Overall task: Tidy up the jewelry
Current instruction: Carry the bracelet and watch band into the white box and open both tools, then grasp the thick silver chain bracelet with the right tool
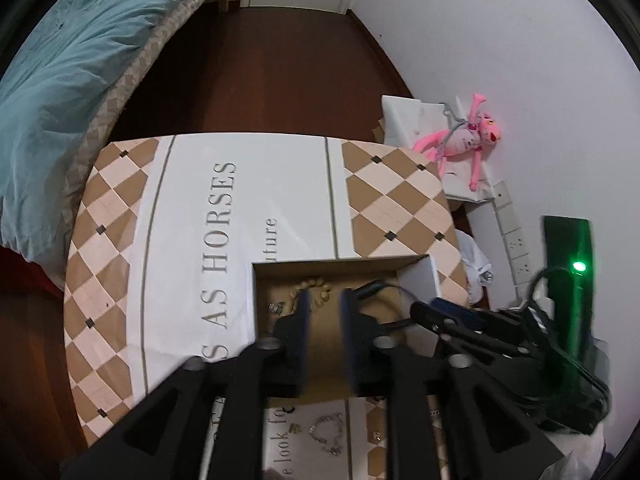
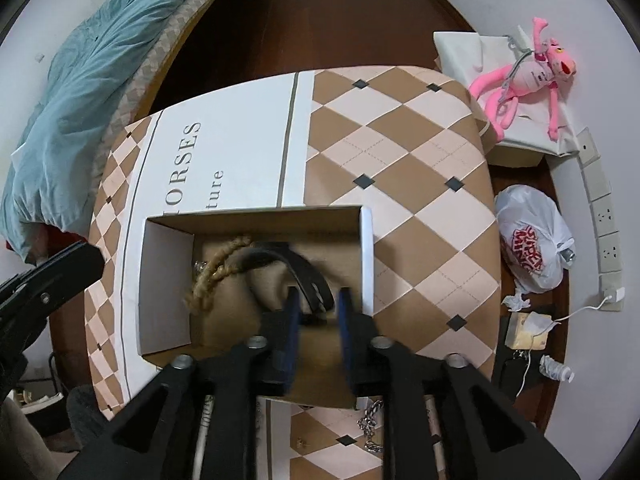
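An open cardboard box (image 2: 368, 256) stands on the checkered table (image 2: 420, 184). Inside lie a beige beaded bracelet (image 2: 218, 268), a small silver piece (image 2: 199, 267) and a black strap (image 2: 304, 268). My right gripper (image 2: 318, 312) is open over the box's near right part, the strap just beyond its tips. My left gripper (image 1: 324, 312) is open over the box (image 1: 420, 276), in front of the beaded bracelet (image 1: 316, 286) and a silver ring (image 1: 276, 308). A silver chain bracelet (image 1: 326, 434) and a small earring (image 1: 295, 427) lie on the table below the left gripper. Another chain (image 2: 370, 426) lies under the right gripper.
A bed with a teal duvet (image 1: 68, 80) is on the left. A pink plush toy (image 2: 528, 76) lies on white boxes at right. A white plastic bag (image 2: 532, 236), wall sockets (image 2: 604, 208) and cables sit by the wall. A device with a green light (image 1: 577, 267) is at right.
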Demonstrator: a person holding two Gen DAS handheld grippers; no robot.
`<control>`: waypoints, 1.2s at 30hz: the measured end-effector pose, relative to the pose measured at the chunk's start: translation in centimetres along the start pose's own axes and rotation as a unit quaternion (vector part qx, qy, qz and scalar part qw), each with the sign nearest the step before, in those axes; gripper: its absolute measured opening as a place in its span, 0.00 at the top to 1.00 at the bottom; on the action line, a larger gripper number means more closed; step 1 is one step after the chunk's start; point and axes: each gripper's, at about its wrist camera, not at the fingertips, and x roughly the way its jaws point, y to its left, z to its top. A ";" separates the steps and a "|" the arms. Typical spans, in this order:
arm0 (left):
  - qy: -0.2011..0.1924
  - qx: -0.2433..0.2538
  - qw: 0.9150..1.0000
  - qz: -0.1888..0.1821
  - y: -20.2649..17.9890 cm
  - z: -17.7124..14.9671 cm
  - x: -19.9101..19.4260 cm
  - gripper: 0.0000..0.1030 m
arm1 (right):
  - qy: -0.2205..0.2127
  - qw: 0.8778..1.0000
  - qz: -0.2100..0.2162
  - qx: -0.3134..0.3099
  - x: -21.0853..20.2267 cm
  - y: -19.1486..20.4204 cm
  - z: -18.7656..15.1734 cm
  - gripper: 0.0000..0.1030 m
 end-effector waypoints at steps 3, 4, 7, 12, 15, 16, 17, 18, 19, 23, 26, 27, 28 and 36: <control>-0.022 0.000 1.000 0.015 0.1 0.4 -0.8 0.20 | -0.010 1.000 0.005 0.001 -1.0 0.2 0.1 0.46; -0.026 0.002 0.999 0.022 0.1 0.6 -0.9 0.19 | -0.015 1.000 0.001 0.001 -1.4 0.2 0.1 0.45; -0.036 0.004 0.998 0.045 0.6 0.5 -1.3 0.12 | -0.029 0.999 -0.018 -0.005 -2.3 0.4 0.0 0.29; -0.051 0.000 0.994 0.097 1.9 -1.2 -1.0 0.01 | -0.044 0.997 -0.065 -0.021 -2.5 0.7 -1.2 0.07; -0.046 -0.007 0.993 0.111 2.6 -2.8 -0.2 0.01 | -0.041 0.996 -0.077 -0.022 -1.8 0.6 -2.3 0.07; -0.041 -0.009 0.992 0.115 2.8 -3.3 0.0 0.01 | -0.040 0.996 -0.079 -0.021 -1.4 0.6 -2.7 0.06; -0.037 -0.011 0.992 0.119 2.9 -3.8 0.3 0.01 | -0.040 0.996 -0.082 -0.021 -1.2 0.6 -3.2 0.04; -0.035 -0.012 0.992 0.120 3.0 -4.2 0.5 0.01 | -0.040 0.996 -0.083 -0.021 -1.1 0.6 -3.4 0.03; -0.034 -0.012 0.992 0.121 2.9 -4.5 0.6 0.01 | -0.042 0.995 -0.083 -0.020 -1.0 0.5 -3.8 0.03; -0.036 -0.008 0.991 0.130 2.4 -5.5 0.5 0.01 | -0.053 0.995 -0.087 -0.015 -1.0 0.4 -4.8 0.03; -0.046 -0.004 0.989 0.140 2.0 -5.9 -0.1 0.01 | -0.061 0.994 -0.089 -0.012 -1.6 0.5 -5.4 0.03; -0.050 -0.003 0.989 0.139 1.9 -6.0 -0.5 0.01 | -0.064 0.994 -0.091 -0.012 -1.9 0.6 -5.5 0.03; -0.052 -0.003 0.989 0.140 1.8 -6.1 -0.7 0.01 | -0.070 0.993 -0.095 -0.014 -2.4 0.6 -5.7 0.03; -0.085 -0.003 0.987 0.134 0.7 -7.2 -4.0 0.01 | -0.123 0.986 -0.107 -0.023 -7.0 1.4 -7.3 0.03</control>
